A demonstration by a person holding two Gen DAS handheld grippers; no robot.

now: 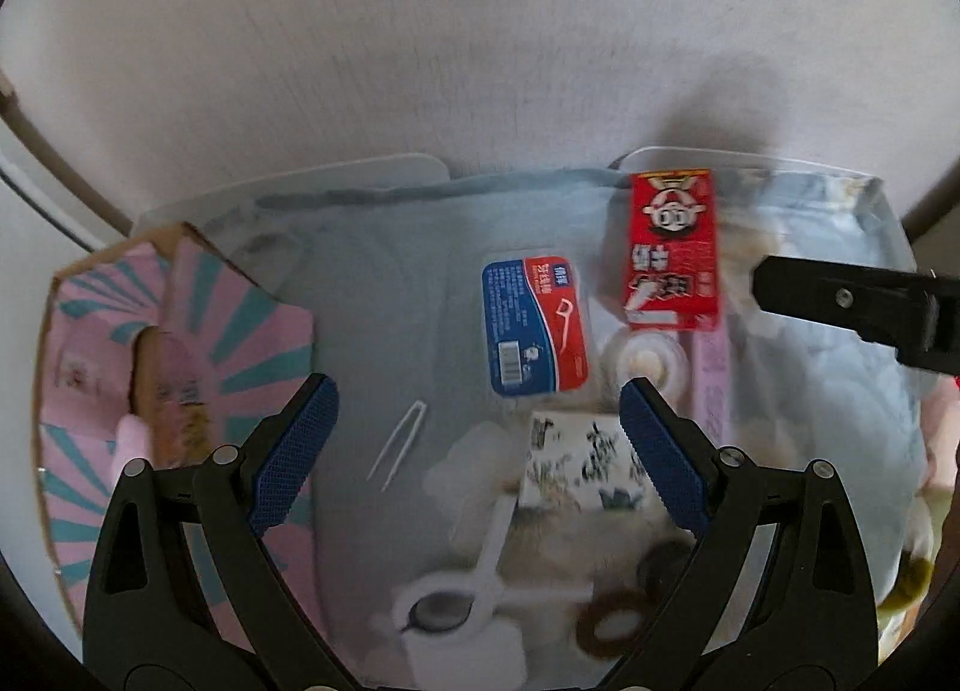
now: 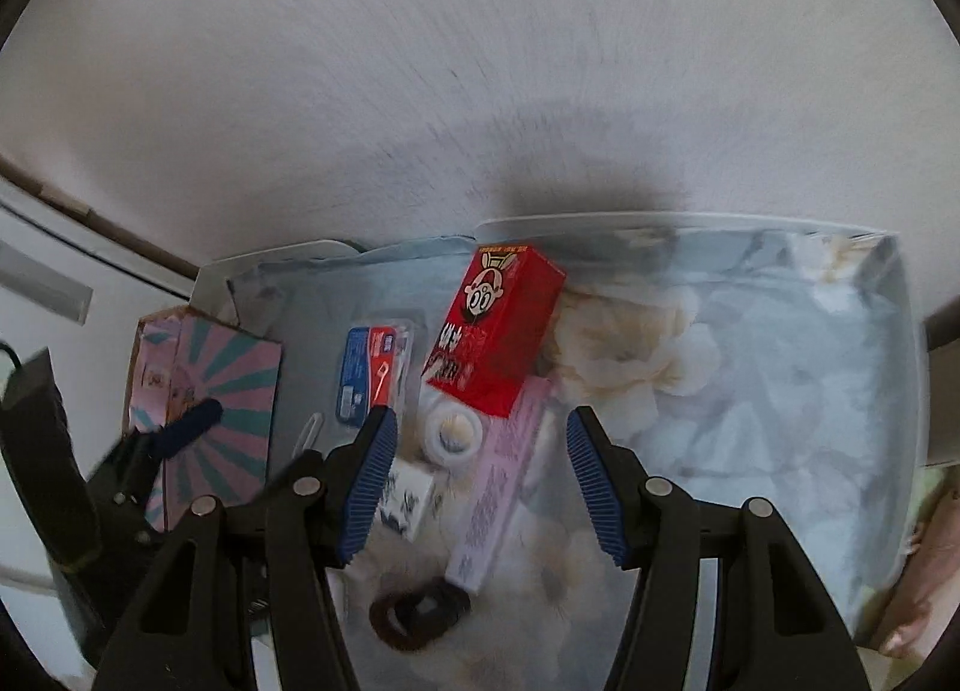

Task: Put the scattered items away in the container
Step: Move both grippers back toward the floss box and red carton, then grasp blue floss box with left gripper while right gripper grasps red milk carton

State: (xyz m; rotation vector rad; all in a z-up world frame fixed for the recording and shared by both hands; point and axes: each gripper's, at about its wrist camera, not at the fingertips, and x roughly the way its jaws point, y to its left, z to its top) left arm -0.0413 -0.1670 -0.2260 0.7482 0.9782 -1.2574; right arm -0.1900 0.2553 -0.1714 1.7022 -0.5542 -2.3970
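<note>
The left gripper (image 1: 477, 445) hangs with its jaws spread wide and nothing between the pads. Right under it, nearest the camera, lie a white plastic tool with a ring end (image 1: 474, 601) and brown hair ties (image 1: 612, 625). Just ahead, between the fingers, sit a small black-and-white patterned box (image 1: 579, 466) and white tweezers (image 1: 399, 445). Farther ahead lies the blue-and-red floss pick pack (image 1: 537, 325), with a small clear round case (image 1: 645, 361) to its right and a red carton (image 1: 675, 247) beyond that. All rest on a pale floral cloth (image 1: 390, 295) covering the tabletop.

To the left of this gripper stands the container, a pink-and-teal striped cardboard box (image 1: 252, 343), open on top; a peach-coloured packet (image 1: 171, 391) is inside it, blurred.

The right gripper (image 2: 480, 481) is also parted, about halfway, empty. Below it lie the hair ties (image 2: 420, 613); between its fingers a long pale pink box (image 2: 501, 487) runs forward, its far end tucked under the red carton (image 2: 498, 331). The striped box (image 2: 222, 391) stands well to its left, past the left gripper's blue pad (image 2: 192, 427). A pale wall (image 2: 480, 61) rises behind everything.
</note>
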